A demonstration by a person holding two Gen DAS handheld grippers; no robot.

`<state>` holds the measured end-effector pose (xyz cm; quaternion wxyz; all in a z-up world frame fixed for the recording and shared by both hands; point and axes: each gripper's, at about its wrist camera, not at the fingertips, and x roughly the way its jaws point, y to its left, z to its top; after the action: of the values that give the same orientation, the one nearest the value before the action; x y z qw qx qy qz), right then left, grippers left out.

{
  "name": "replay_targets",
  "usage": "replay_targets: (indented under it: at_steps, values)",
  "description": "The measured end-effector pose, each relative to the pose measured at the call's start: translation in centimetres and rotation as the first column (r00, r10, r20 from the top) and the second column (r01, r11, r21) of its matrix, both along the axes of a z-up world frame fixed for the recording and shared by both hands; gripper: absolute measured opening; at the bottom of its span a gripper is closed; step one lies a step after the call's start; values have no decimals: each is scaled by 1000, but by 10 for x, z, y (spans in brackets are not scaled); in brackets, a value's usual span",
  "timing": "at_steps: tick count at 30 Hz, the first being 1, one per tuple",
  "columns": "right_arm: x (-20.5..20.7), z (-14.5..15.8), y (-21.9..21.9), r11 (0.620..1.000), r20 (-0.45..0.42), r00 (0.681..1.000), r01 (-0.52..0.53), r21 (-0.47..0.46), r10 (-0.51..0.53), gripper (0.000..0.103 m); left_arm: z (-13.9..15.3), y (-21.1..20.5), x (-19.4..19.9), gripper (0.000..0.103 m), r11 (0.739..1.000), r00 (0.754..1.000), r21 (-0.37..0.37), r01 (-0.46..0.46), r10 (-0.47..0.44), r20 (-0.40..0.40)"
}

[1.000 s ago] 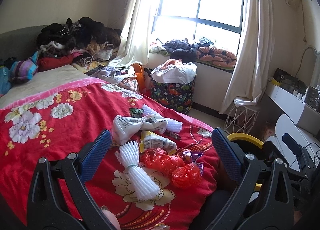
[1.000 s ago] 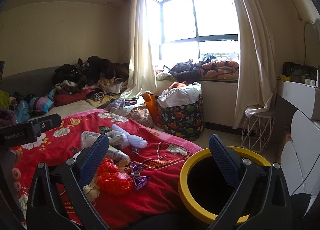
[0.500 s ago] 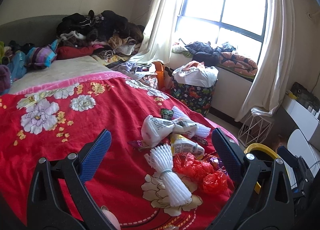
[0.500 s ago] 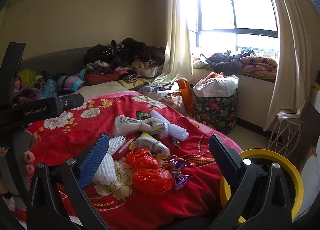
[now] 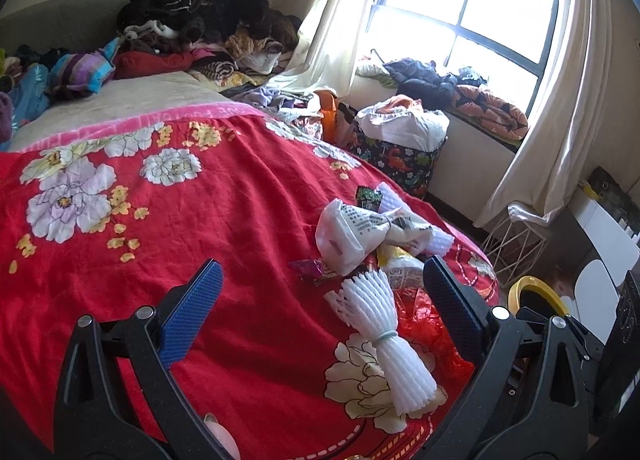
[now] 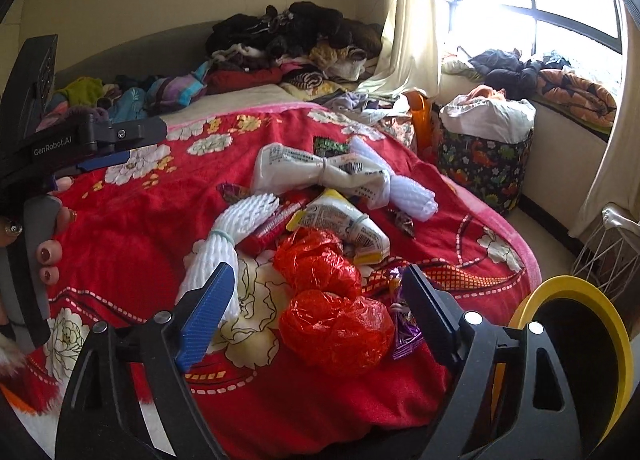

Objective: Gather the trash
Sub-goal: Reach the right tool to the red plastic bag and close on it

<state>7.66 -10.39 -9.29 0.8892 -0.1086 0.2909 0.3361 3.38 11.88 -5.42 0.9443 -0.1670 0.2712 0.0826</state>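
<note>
lower centre of the right wrist view: right gripper (image 6: 316, 308), jaws apart and just closing a little, flanking a crumpled red bag (image 6: 334, 330) without pressing it. right of it, purple wrapper (image 6: 404, 334); lower right corner, yellow-rimmed bin (image 6: 576, 344) beside the red floral blanket (image 6: 120, 260). mid frame: white foam net bundle (image 6: 224, 248), yellow-edged pouch (image 6: 344, 226), tied white bag (image 6: 320, 172). far left: left gripper (image 6: 92, 140) in a person's hand (image 6: 46, 248). lower centre of the left wrist view: left gripper (image 5: 320, 312), jaws wide, holding nothing, foam bundle (image 5: 384, 336) lying between them. upper frame: clothes pile (image 6: 296, 40), floral basket (image 6: 484, 156), window (image 5: 464, 8).
</note>
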Motion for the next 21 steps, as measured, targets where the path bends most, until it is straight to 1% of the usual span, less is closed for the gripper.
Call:
replay_targets:
  at_steps: [3, 5, 7, 9, 11, 13, 15, 16, 18, 20, 21]
  values:
    - [7, -12, 2, 999, -44, 999, -16, -32, 14, 83, -14, -6, 16, 92, 1000, 997, -14, 24, -25, -76]
    - [11, -20, 3, 998, -64, 998, -29, -55, 25, 82, -23, -9, 25, 92, 998, 992, -38, 41, -45, -116]
    - [13, -28, 6, 996, -83, 996, -36, -76, 30, 79, -32, -13, 32, 92, 996, 986, -69, 61, -71, -149]
    - [17, -34, 6, 996, -114, 993, -37, -85, 27, 73, -40, -17, 36, 92, 993, 981, -87, 76, -90, -173]
    - [21, -37, 7, 996, -137, 990, -35, -87, 23, 69, -46, -20, 38, 89, 990, 975, -106, 89, -109, -192]
    - [25, -41, 6, 995, -153, 988, -34, -89, 20, 62, -52, -23, 40, 82, 988, 970, -125, 95, -120, -211]
    - [26, -44, 5, 995, -168, 986, -30, -93, 14, 50, -57, -24, 40, 77, 983, 965, -156, 100, -134, -225]
    - [27, -45, 5, 996, -173, 985, -32, -89, 16, 48, -59, -25, 40, 74, 981, 963, -167, 102, -139, -231]
    - [27, -45, 3, 996, -176, 984, -35, -79, 21, 39, -63, -28, 40, 72, 978, 959, -176, 109, -150, -242]
    - [27, -43, 0, 997, -172, 985, -40, -63, 28, 33, -65, -34, 39, 71, 976, 955, -177, 126, -167, -244]
    - [26, -41, -1, 998, -168, 985, -39, -58, 29, 31, -66, -36, 39, 63, 976, 953, -173, 134, -175, -247]
